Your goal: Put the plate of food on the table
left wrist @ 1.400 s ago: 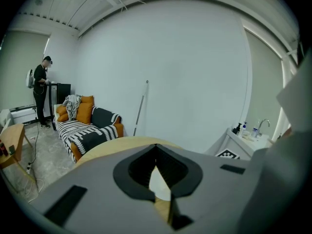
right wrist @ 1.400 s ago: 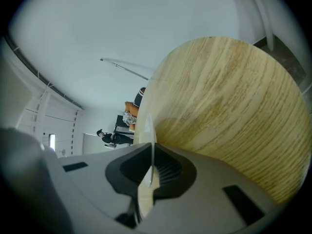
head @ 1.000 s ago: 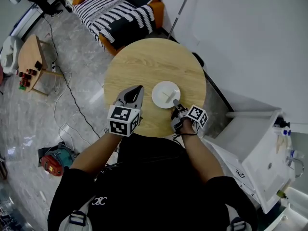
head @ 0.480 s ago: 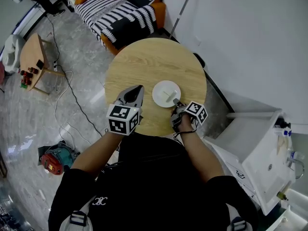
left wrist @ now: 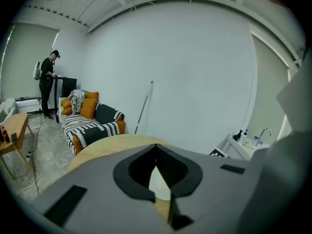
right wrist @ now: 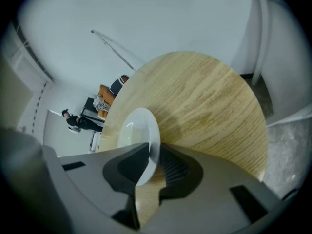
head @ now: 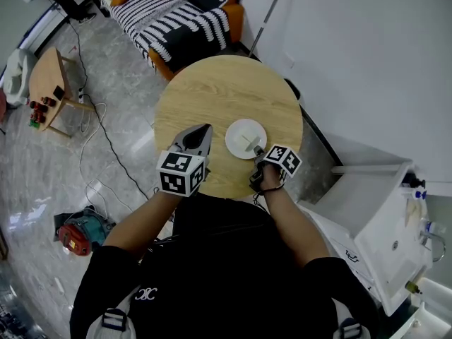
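A white plate (head: 244, 134) sits on the near right part of the round wooden table (head: 212, 83); a small pale mark shows at its centre, and I cannot tell whether it is food. My right gripper (head: 257, 150) is shut on the plate's near rim. In the right gripper view the plate (right wrist: 134, 130) looks bare, its rim pinched between the right gripper's (right wrist: 152, 152) jaws. My left gripper (head: 205, 129) hovers over the table left of the plate, shut with nothing held. In the left gripper view the left gripper's (left wrist: 156, 147) tips meet, and the plate (left wrist: 159, 185) shows behind them.
A striped sofa with orange cushions (head: 176, 16) stands beyond the table. A small wooden side table (head: 46, 90), cables and a red device (head: 76, 235) are on the floor at left. A white counter with a sink (head: 381, 217) is at right. A person (left wrist: 48, 84) stands far off.
My right gripper has rolled and drawn slightly up and left, still shut on the plate's rim, and the plate has shifted a little to the right. The left gripper has barely moved.
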Demonstrator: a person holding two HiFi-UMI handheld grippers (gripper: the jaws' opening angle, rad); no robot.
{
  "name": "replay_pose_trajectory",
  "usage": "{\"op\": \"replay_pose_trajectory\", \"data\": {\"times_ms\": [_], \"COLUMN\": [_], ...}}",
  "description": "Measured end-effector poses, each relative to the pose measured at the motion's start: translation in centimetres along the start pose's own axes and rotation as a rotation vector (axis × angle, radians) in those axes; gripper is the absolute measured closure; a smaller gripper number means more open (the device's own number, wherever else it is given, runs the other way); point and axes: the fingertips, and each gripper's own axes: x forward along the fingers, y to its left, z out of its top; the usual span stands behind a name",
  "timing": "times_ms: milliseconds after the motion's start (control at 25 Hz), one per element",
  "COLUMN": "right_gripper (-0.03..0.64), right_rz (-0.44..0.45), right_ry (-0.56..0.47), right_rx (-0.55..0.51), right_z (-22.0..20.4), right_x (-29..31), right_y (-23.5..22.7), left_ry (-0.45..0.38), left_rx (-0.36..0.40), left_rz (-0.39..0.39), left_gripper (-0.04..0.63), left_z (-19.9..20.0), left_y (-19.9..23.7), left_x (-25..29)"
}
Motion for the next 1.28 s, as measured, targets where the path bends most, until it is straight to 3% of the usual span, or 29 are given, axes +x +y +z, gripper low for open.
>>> {"op": "replay_pose_trajectory", "data": {"times_ms": [280,680,760,1080,1280], "right_gripper": [0.528,0.526,0.590,0.607,0.607], "right_rz": [-0.139,-0.177,-0.182,-0.030,0.053], "right_ry": [-0.010,-0.076,-0.103,-0.218,-0.313], "right_rx": [-0.249,-0.263,-0.283,-0.430,-0.577], "right_z": [0.2,0.7,0.9,2.0,3.0], "right_x": [-0.3,-1.8,-2.3,-4.6,-6.9], "right_y": [0.0,-0.7,-0.6,3.2,6.2], "left_ry": [-0.002,-0.003,-0.003,0.009,0.003], "left_rx": [0.006,0.007,0.012,0.025,0.025], "left_rz": [-0.012,-0.017,-0.022,-0.052,-0.067], "left_gripper": [0.589,0.588,0.588,0.588,0.588], "left_z": [0.0,-0.1,-0.1,-0.4,-0.3], "left_y": [-0.4,0.1,0.0,-0.9,-1.8], "left_x": [-0.1,-0.3,-0.2,0.5,1.1]}}
